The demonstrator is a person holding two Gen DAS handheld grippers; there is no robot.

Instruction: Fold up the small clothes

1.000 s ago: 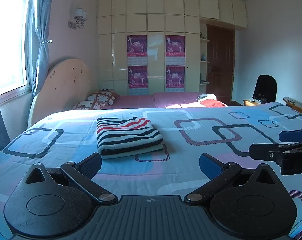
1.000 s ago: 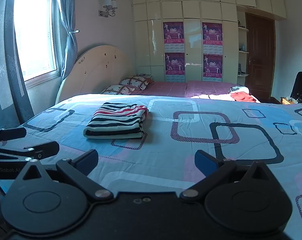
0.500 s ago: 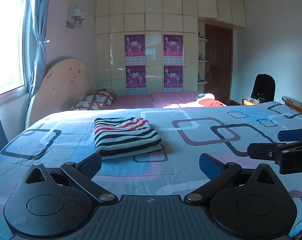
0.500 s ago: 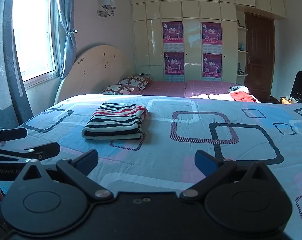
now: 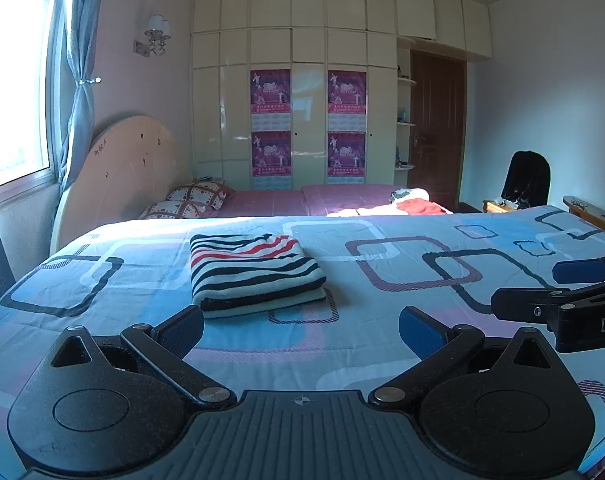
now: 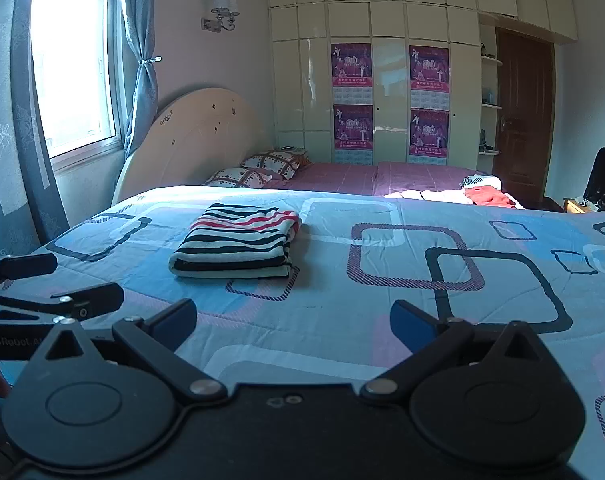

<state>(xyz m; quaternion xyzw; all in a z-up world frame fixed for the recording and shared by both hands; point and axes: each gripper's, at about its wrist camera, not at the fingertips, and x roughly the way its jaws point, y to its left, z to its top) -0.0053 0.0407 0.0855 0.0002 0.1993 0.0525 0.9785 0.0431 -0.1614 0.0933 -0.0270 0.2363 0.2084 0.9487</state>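
Striped garment (image 5: pixel 254 274) folded into neat rectangle, flat on blue patterned bedspread (image 5: pixel 382 280), at 12 o'clock ahead of left gripper (image 5: pixel 301 330), untouched. Left gripper jaws spread wide, nothing between blue pads (image 5: pixel 182 332). From right wrist view, garment (image 6: pixel 236 242) sits at 11 o'clock. Right gripper (image 6: pixel 293 326) also wide apart, empty, hanging above bedspread (image 6: pixel 422 320). Each gripper pokes into other's view at edge. Farther back: pillows (image 5: pixel 190 200), red cloth (image 5: pixel 418 207) on purple bed.
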